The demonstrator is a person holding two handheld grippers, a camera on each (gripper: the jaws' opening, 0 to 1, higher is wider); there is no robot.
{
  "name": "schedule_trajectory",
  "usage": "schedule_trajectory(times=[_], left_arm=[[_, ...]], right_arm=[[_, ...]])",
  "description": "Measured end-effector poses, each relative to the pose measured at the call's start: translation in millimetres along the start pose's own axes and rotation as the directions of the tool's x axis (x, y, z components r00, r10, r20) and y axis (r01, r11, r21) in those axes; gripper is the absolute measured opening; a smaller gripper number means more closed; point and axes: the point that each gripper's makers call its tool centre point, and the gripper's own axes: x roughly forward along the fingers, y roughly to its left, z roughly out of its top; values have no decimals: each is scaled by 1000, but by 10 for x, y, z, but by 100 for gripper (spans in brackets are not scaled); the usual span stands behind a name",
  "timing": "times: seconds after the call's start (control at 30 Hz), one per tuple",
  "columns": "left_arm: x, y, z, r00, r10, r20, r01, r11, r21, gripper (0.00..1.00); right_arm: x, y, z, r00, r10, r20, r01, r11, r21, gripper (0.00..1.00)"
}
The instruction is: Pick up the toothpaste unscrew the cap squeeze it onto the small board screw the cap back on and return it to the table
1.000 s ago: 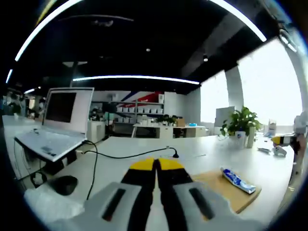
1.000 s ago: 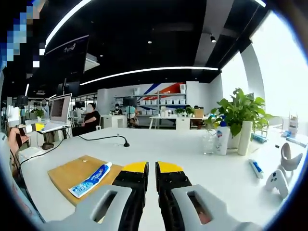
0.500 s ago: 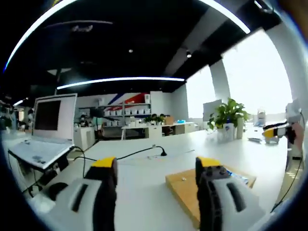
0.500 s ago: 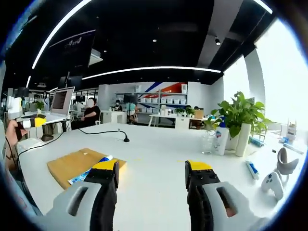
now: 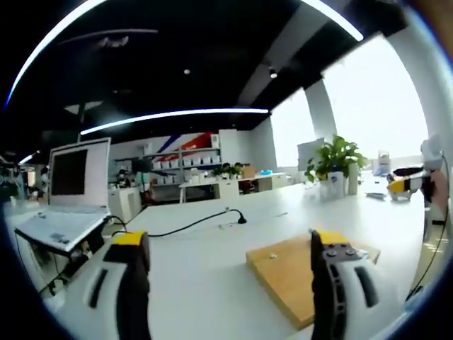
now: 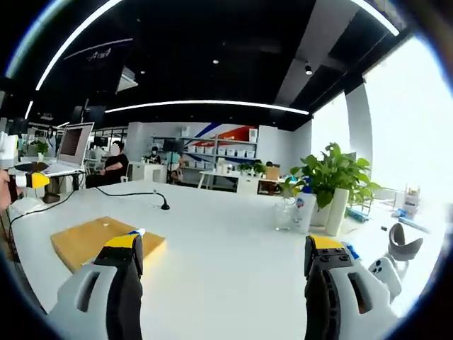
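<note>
Both claws are spread wide and hold nothing. The toothpaste [image 6: 132,233] lies on the board [image 6: 85,239], mostly hidden behind the right claw's [image 6: 225,263] left jaw, so it sits low and to that claw's left. The left claw [image 5: 230,256] faces the board [image 5: 297,273] on the worktop [image 5: 205,283] from the opposite side; which claw is nearer is unclear.

The flat tan wooden board [image 5: 297,273], lying between the left gripper's spread jaws, looks matt with a smooth face. The broad white table [image 6: 226,255] has a smooth, slightly glossy top. The left gripper [image 5: 230,244] and right gripper [image 6: 221,248] have grey plastic jaws, matt, tipped with yellow plastic pads [image 6: 122,241].
</note>
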Motion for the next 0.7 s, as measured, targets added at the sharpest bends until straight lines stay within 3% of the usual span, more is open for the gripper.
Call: schedule_trajectory(times=[0.23,0.7], left_arm=[[-84,-52,66,1000,0,17,0,999,47,100],[-199,-63,47,1000,1,16,-1,1000,17,100]], right_arm=[[-47,46,177,996,25,83,-25,1000,1,99],[-38,81,-1,999,29,30,-30,999,22,99]])
